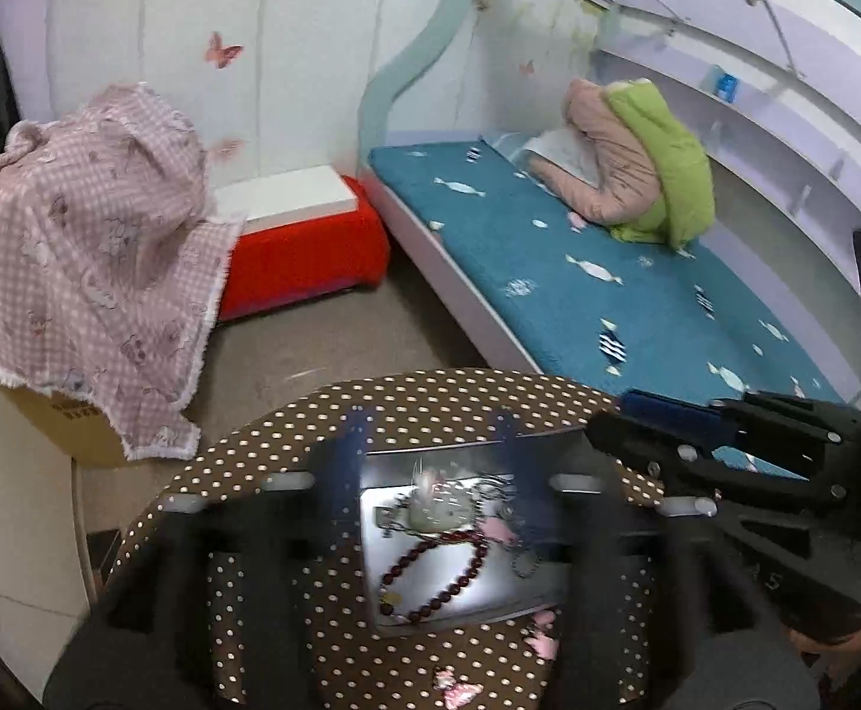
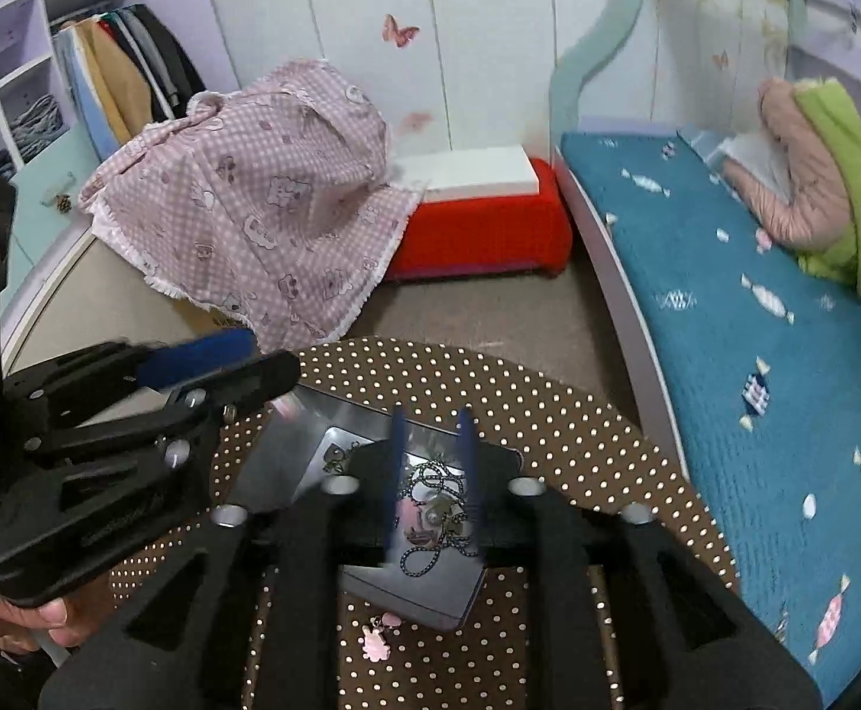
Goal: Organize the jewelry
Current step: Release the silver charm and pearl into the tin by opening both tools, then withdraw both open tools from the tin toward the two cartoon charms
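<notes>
1. Hovering over the tray (image 1: pixel 478 597), we are at the reach-in step: the jewelry lies tangled in this shallow metal tray on the dotted worktop (image 1: pixel 288 444), and nothing is lifted yet.
2. We see a red bead string (image 1: pixel 436 577) looped across the tray's near half, a pale round piece (image 1: pixel 433 512) behind it, and a dark chain (image 2: pixel 436 509) heaped toward the other side. A small pink charm (image 2: pixel 376 645) lies outside the tray on the worktop, just beside its near corner.
3. Our left tool (image 1: pixel 439 473) stands wide, its blue fingers (image 1: pixel 350 455) straddling the pale piece and the beads from above; nothing sits pressed between them.
4. Our right tool (image 2: pixel 433 473) stands narrower but parted, framing the chain heap; its pads do not seem to press on anything, though blur leaves contact uncertain.
5. Each tool shows at the edge of the other's view, so we judge the two hands close together over one small tray.
6. The next move, as we judge it, calls for lowering one tool onto a single piece and closing on a free loop, not on the knot, so the other pieces stay put.
7. The risk we see is the chain dragging its neighbours along, or the tray sliding on the cloth.
8. Beyond the worktop lie the floor, a red box (image 1: pixel 306 254), a pink cloth (image 1: pixel 87 260) over a carton, and a bed (image 1: pixel 637 296).
</notes>
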The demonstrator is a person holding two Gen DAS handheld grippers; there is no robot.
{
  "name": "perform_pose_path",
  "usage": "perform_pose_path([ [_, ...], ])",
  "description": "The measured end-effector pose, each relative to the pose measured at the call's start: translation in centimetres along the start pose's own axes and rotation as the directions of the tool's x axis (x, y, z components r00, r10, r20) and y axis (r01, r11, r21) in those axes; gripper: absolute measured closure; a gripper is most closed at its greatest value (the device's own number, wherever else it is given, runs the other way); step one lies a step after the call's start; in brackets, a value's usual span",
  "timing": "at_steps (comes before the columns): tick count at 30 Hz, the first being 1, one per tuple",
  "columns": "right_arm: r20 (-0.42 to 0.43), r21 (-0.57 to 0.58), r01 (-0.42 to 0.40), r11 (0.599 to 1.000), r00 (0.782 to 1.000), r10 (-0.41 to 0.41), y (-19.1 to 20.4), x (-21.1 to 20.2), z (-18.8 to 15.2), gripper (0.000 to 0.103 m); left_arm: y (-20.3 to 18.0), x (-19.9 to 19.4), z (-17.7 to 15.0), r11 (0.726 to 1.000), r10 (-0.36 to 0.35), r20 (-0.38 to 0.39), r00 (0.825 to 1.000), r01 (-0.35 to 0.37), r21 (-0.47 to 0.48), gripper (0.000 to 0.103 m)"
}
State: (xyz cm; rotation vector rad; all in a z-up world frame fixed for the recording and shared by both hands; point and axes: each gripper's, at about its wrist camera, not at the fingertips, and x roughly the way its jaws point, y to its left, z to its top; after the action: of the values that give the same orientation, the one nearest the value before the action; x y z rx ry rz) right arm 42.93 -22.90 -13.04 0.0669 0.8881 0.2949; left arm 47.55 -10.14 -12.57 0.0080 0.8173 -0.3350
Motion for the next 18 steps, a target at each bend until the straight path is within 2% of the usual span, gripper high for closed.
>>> perform_pose_path([
  [1,-0.001,0.007,-0.002,1.000,1.000,0.002,-0.2,0.0,-0.1,0.070,0.3,-0.2,-0.1,1.000,0.017,0.015,1.000,-0.017,-0.008,0.024],
  [2,0.002,0.017,-0.003,1.000,1.000,0.002,-0.4,-0.1,-0.2,0.062,0.7,-0.5,-0.2,1.000,0.024,0.027,0.999,-0.023,-0.015,0.018],
  [3,0.013,0.027,0.008,1.000,1.000,-0.009,-0.6,-0.3,-0.3,0.048,1.0,-0.7,-0.2,0.999,0.027,0.034,0.999,-0.026,-0.021,0.013],
  [4,0.031,0.040,0.025,0.999,0.999,-0.026,-0.8,-0.8,-0.5,0.040,1.5,-1.2,-0.3,0.999,0.036,0.047,0.998,-0.035,-0.033,0.011],
  [6,0.056,0.064,0.021,0.998,0.998,-0.024,-1.2,-1.5,-0.6,0.014,2.1,-2.2,-0.5,0.998,0.047,0.070,0.996,-0.044,-0.050,0.008],
  [7,0.073,0.074,0.014,0.997,0.997,-0.020,-1.3,-2.1,-0.7,0.009,2.4,-2.8,-0.7,0.997,0.062,0.082,0.995,-0.057,-0.058,0.007],
  [18,0.191,0.065,0.035,0.997,0.981,-0.046,0.0,-7.6,-1.6,0.008,2.0,-11.6,-2.8,0.989,0.145,0.241,0.960,-0.133,-0.064,0.005],
])
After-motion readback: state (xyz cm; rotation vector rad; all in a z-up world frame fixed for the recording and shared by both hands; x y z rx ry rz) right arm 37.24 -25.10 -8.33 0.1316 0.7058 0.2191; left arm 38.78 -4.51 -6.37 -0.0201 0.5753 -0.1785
